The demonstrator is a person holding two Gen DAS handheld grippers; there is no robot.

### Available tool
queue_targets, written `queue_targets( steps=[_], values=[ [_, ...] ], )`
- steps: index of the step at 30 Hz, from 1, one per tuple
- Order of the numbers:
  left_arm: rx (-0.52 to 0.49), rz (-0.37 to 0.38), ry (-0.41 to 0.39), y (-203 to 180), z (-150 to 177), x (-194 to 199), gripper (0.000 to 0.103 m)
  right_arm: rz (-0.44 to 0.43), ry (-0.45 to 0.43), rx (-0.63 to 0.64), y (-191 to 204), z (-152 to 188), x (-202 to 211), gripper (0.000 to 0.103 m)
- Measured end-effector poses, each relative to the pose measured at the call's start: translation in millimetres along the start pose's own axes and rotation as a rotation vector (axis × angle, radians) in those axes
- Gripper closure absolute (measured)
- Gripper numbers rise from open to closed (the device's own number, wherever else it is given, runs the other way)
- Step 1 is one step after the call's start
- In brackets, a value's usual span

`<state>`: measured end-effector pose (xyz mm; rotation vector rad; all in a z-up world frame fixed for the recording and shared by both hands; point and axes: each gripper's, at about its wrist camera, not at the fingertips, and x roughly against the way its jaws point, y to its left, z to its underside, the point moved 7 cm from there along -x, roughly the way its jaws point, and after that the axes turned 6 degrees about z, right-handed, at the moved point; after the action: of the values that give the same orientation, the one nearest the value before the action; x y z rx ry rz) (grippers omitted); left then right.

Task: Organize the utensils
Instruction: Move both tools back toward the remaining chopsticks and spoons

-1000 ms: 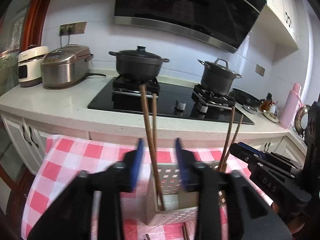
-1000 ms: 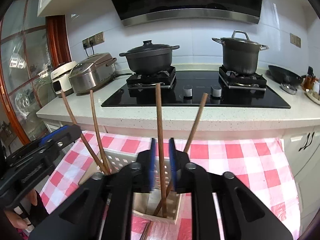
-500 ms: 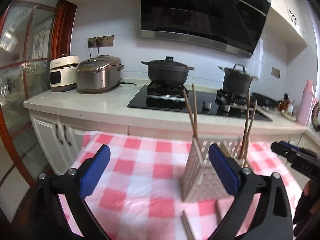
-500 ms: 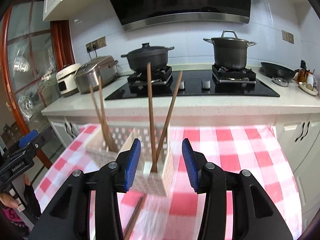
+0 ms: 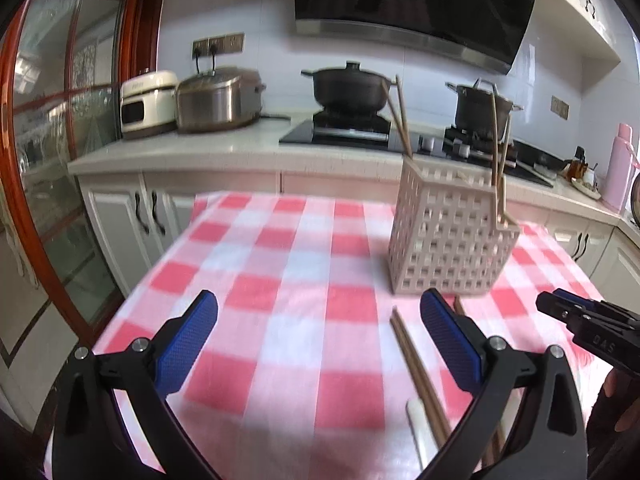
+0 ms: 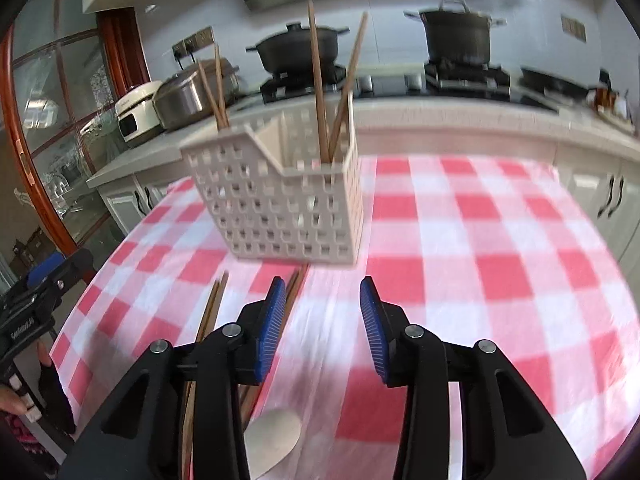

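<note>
Kitchen bench (image 5: 280,280) under checked cloth carries our perforated caddy (image 6: 280,200), four chopsticks (image 6: 316,80) upright inside. We judge work part done: more chopsticks (image 5: 416,364) and a white spoon (image 6: 274,436) lie loose. Left gripper (image 5: 318,344) and right gripper (image 6: 322,328): jaws apart, empty.

Worktop (image 5: 304,264), covered by red-and-white checked cloth (image 6: 480,240). On it: one perforated white utensil basket (image 5: 448,240), far right in the left wrist view; loose wooden chopsticks (image 5: 416,364) lying flat near the basket; one white spoon (image 6: 276,436) at the near edge beside them.
</note>
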<state>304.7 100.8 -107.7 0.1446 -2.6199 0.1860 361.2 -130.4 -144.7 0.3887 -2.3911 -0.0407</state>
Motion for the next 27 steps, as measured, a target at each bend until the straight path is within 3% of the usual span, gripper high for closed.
queue_targets(
  steps=[7, 14, 27],
  values=[
    [-0.004, 0.006, 0.068, 6, 39, 1, 0.005, 0.006, 0.056, 0.003, 9, 36, 5, 0.066],
    [-0.011, 0.033, 0.119, 1, 58, -1, 0.005, 0.034, 0.107, 0.038, 17, 60, 12, 0.066],
    [-0.124, 0.074, 0.246, -39, 83, -17, 0.009, 0.027, 0.106, 0.019, 8, 69, 23, 0.066]
  ],
)
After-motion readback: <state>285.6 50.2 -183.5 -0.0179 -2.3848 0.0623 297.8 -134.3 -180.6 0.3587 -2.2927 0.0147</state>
